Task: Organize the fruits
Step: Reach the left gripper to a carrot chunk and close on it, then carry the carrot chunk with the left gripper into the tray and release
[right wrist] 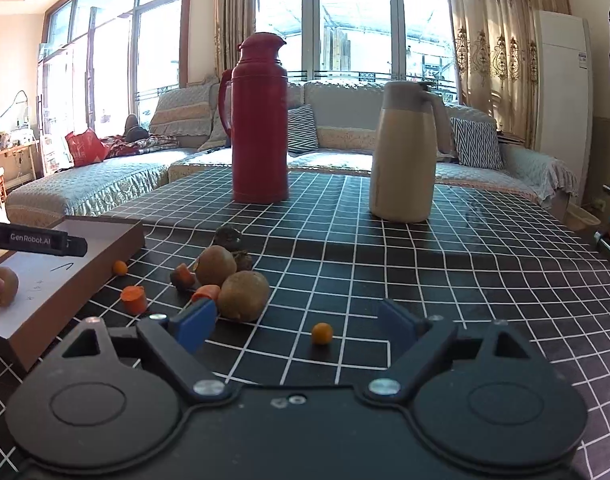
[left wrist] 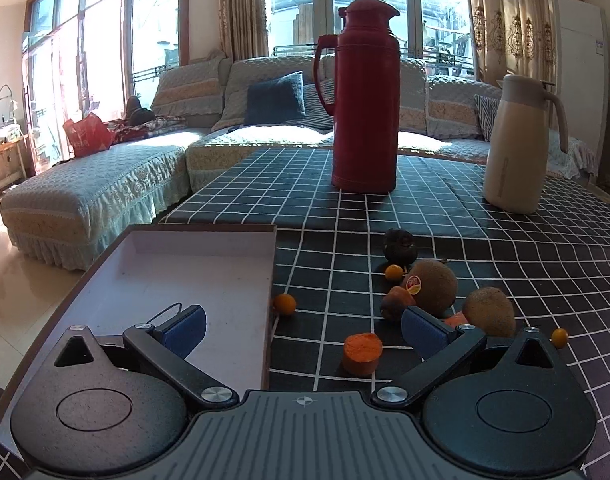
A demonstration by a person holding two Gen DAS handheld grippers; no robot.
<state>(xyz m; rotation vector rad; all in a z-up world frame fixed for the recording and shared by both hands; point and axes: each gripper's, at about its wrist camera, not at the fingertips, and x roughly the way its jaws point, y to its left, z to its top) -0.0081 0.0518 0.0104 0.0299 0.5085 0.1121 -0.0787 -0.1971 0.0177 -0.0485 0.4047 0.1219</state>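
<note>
Both grippers gape wide and hold nothing: right gripper (right wrist: pixel 295 326) nears the kiwi (right wrist: pixel 243 295) just ahead-left; next, close on it, carry to the tray (right wrist: pixel 105 248); left gripper (left wrist: pixel 303 330) waits

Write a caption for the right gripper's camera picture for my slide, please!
Open right gripper faces a tiny orange fruit on the checked tablecloth, kiwis piled nearby.
</note>
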